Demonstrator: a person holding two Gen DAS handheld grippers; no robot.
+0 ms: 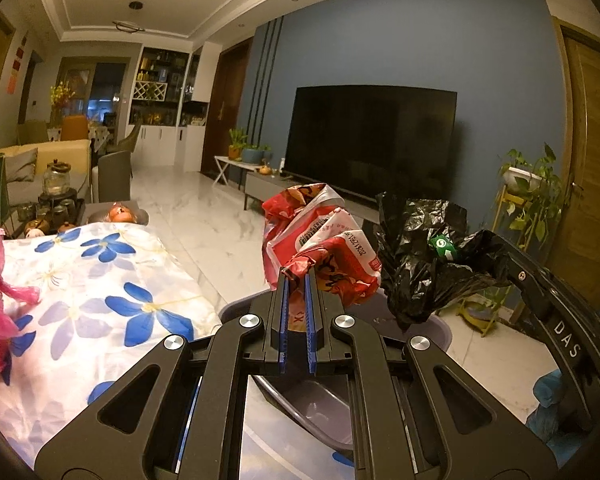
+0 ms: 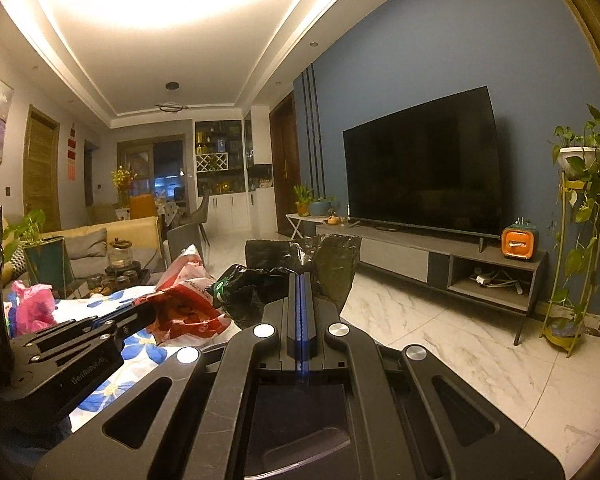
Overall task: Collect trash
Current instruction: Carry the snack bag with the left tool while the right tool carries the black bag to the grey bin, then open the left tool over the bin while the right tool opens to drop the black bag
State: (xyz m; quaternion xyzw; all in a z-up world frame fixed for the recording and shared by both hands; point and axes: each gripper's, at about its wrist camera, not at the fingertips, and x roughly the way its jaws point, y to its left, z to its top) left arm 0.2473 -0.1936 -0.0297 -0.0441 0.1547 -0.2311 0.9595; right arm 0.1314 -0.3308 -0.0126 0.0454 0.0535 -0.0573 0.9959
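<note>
Where wrapper (image 1: 320, 240) overlaps, bin (image 1: 440, 328) half-hidden

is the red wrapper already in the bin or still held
Still held: the left gripper is shut on the red wrapper, above the grey bin.

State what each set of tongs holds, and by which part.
Left tongs pinch the red snack wrapper by its crumpled lower edge. Right tongs are shut on the black plastic bag, gripping a gathered fold.
</note>
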